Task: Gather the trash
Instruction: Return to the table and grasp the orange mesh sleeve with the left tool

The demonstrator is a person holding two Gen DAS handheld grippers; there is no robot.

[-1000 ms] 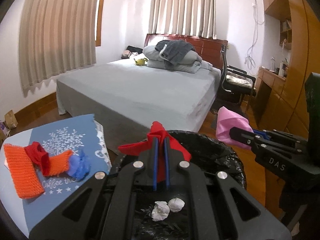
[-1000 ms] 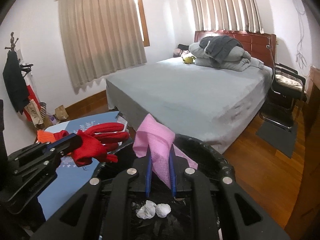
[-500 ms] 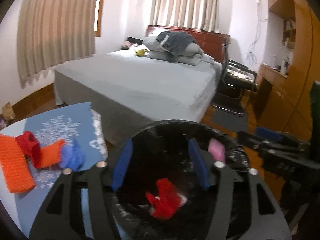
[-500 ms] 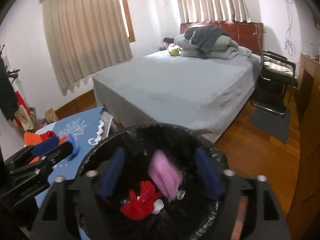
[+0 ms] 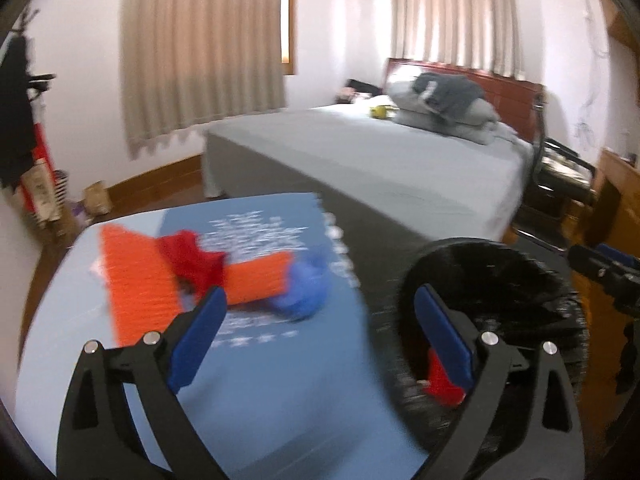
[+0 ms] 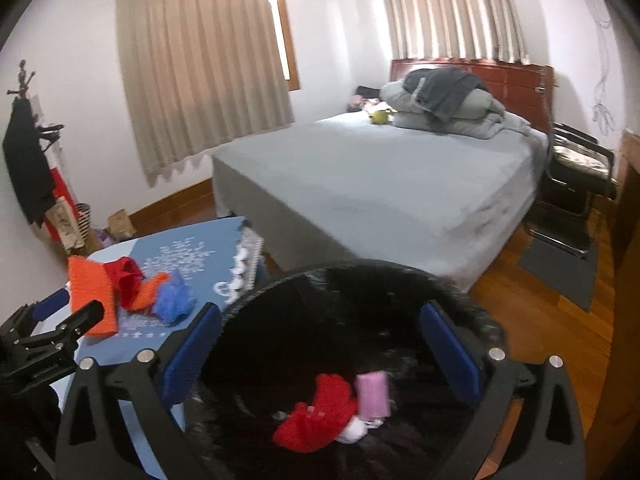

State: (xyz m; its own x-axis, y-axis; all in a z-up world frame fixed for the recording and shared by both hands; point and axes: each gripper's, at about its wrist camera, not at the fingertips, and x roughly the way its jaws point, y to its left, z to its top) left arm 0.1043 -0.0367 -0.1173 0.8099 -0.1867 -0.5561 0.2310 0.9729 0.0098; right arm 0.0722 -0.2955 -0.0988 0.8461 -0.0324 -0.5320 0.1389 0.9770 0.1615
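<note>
A black-lined trash bin (image 6: 460,296) stands right of a small table. Inside lie a red rag (image 6: 320,412), a pink rag (image 6: 374,394) and white paper wads. My right gripper (image 6: 320,344) is open and empty above the bin. My left gripper (image 5: 320,332) is open and empty, over the table's right edge, its right finger above the bin (image 5: 500,272). On the table's blue mat (image 5: 280,360) lie an orange net (image 5: 136,280), a red scrap (image 5: 192,260) and a blue scrap (image 5: 308,292). These also show in the right wrist view: orange net (image 6: 88,284), blue scrap (image 6: 172,298).
A grey bed (image 6: 380,176) stands behind table and bin. A black chair (image 6: 576,184) and a dark floor mat (image 6: 560,268) are at the right on wooden floor. Bags and a coat rack (image 6: 28,160) stand by the left wall.
Both grippers opened and dropped the red and pink rags into the bin. The left gripper has since swung left toward the table; the right stays above the bin.
</note>
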